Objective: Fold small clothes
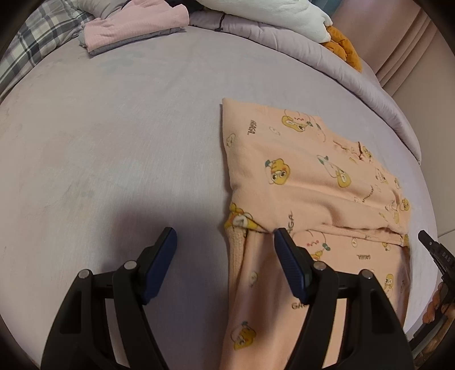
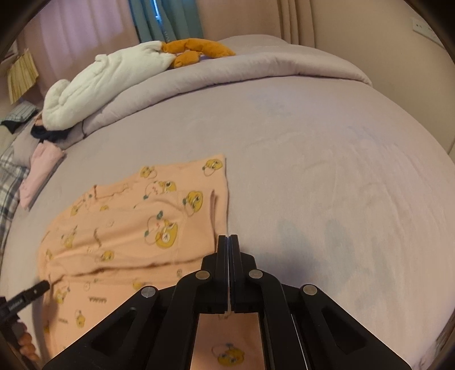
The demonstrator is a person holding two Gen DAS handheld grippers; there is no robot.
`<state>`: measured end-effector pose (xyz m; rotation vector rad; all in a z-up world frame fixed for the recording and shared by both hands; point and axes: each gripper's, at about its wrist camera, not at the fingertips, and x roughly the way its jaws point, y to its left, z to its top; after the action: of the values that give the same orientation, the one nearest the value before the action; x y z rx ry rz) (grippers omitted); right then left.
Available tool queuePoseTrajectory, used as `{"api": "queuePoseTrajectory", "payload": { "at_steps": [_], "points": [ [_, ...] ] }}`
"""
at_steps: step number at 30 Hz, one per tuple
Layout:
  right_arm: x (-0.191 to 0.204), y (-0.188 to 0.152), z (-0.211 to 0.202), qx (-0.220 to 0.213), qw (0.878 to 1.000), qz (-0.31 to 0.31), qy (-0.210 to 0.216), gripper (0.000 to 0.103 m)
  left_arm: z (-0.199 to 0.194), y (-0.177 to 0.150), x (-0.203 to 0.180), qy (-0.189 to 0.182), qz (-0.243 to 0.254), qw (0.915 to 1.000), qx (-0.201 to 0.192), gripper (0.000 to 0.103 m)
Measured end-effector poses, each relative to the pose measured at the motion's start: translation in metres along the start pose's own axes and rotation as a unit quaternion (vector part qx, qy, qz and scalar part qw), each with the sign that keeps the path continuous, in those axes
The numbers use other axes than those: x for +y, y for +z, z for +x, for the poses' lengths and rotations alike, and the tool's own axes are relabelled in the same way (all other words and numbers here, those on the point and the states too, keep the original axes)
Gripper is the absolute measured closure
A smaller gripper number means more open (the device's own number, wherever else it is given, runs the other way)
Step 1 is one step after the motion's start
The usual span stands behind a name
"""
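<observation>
A: Item 1, peach garment (image 1: 307,185), printed with yellow cartoon ducks. Location: flat on the lilac bed sheet (image 1: 113,142), partly folded, a cross-fold edge running near both tools.

B: Item 2, left gripper (image 1: 224,233). Condition?

A: Jaws wide apart, nothing between the pads. 1 pad hovers over the garment's near strip, the other over bare sheet, straddling the left edge.

B: Item 3, right gripper (image 2: 228,237)?

A: Jaws pressed together. Peach cloth shows beneath its frame, but whether a thin layer is pinched at the tips I cannot tell from either view.

B: Handling note for the step?

A: Judged: the lower portion wants lifting and laying over the upper. Best to take both corners of the near edge at matching positions, raise them evenly, and carry straight so the fold lands square with the far hem.

B: Other stock?

A: Folded pink and grey stack (image 1: 136,25) at the far corner; white plush (image 2: 108,79) with orange plush (image 2: 196,49) on the rolled duvet (image 2: 256,68).

B: Defects in the record?

A: Garment's nearest end is cut off by both frames. Right view is slightly blurred. The holder appears only as fingertips at the picture edges.
</observation>
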<state>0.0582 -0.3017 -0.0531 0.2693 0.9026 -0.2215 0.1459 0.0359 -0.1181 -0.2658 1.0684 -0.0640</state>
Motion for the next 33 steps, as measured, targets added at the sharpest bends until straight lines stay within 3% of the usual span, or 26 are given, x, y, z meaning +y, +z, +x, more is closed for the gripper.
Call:
{"api": "queuePoseTrajectory", "payload": {
  "at_steps": [6, 10, 11, 12, 14, 17, 22, 25, 28, 33],
  "points": [
    [0.001, -0.011, -0.037, -0.021, 1.0, -0.017, 0.015, 0.101, -0.029, -0.011, -0.007, 0.008, 0.007, 0.9997, -0.02, 0.03],
    [0.0, -0.028, -0.06, -0.028, 0.999, -0.028, 0.023, 0.095, -0.054, -0.027, -0.009, 0.001, 0.019, 0.999, -0.04, 0.018],
    [-0.001, -0.033, -0.062, -0.027, 0.999, -0.027, 0.026, 0.082, -0.062, -0.034, -0.009, -0.001, 0.025, 0.9987, -0.044, 0.016],
    [-0.002, -0.043, -0.066, -0.022, 0.999, -0.026, 0.035, 0.06, -0.068, -0.04, -0.009, -0.001, 0.026, 0.9985, -0.047, 0.016],
    [-0.002, -0.055, -0.068, -0.016, 0.998, -0.032, 0.048, 0.044, -0.077, -0.054, -0.005, -0.011, 0.031, 0.9983, -0.048, 0.015],
    [-0.004, -0.08, -0.071, 0.001, 0.998, -0.045, 0.044, 0.044, -0.08, -0.072, 0.003, -0.027, 0.031, 0.9988, -0.026, 0.015],
    [-0.024, -0.113, -0.077, 0.026, 0.997, -0.034, 0.059, 0.044, -0.082, -0.103, 0.018, -0.023, 0.021, 0.9995, -0.009, 0.016],
    [-0.035, -0.127, -0.079, 0.04, 0.997, -0.025, 0.056, 0.044, -0.08, -0.117, 0.024, -0.05, 0.012, 0.9987, 0.004, 0.016],
    [-0.041, -0.137, -0.081, 0.05, 0.997, -0.025, 0.045, 0.044, -0.073, -0.129, 0.024, -0.067, 0.008, 0.9974, 0.026, 0.021],
    [-0.043, -0.152, -0.079, 0.073, 0.996, -0.024, 0.054, 0.044, -0.07, -0.144, 0.019, -0.063, 0.02, 0.9973, 0.033, 0.029]
  ]
}}
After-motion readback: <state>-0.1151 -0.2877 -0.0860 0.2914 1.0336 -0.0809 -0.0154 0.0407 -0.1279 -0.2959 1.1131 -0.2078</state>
